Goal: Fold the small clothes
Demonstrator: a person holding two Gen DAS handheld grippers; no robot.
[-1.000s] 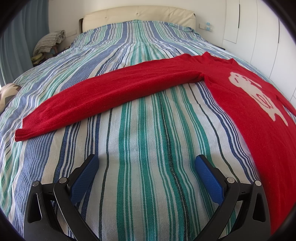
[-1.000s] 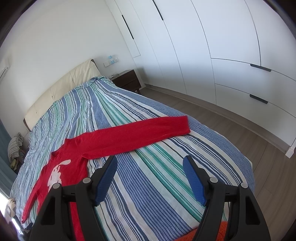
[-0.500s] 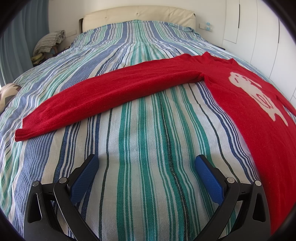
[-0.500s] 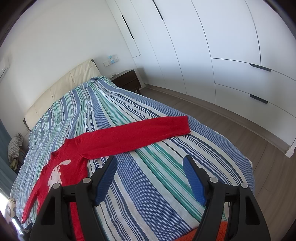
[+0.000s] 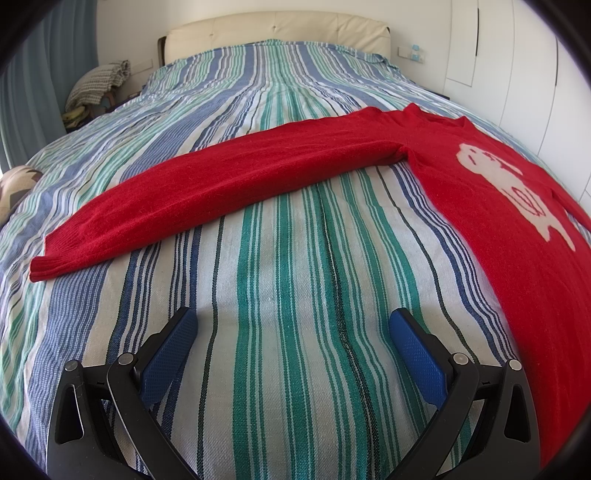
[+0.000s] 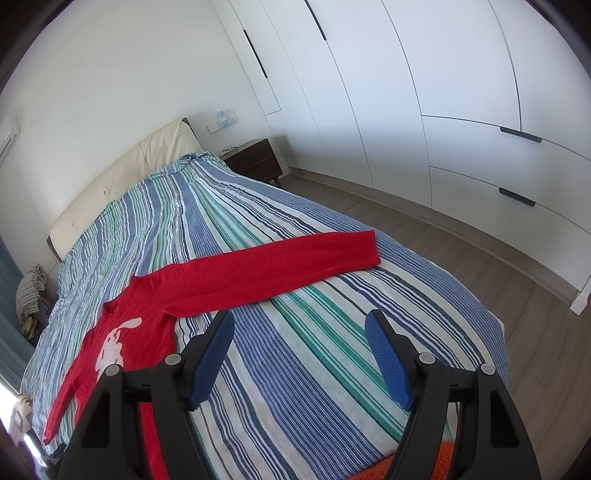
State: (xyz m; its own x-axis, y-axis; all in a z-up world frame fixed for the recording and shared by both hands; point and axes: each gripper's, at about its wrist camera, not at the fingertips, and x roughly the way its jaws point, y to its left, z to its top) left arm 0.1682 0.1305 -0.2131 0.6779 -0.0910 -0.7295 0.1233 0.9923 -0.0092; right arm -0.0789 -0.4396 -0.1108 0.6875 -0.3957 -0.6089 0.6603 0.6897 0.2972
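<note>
Both tongs point(image 5: 293, 326) point(image 6: 300, 330) hover agape above sweater point(image 5: 236, 184).

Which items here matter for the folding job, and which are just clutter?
Job:
- red sweater, laid flat with sleeves spread
- striped bedspread, the work surface
- left gripper, open
- right gripper, open

Lying about:
- orange knit item
- nightstand
- folded blanket

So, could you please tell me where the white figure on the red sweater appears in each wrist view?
Left wrist view: the white figure sits at the right edge, on the red sweater.
Right wrist view: it sits at lower left, just left of the gripper's left jaw.
Shared landmark: the cream headboard.
</note>
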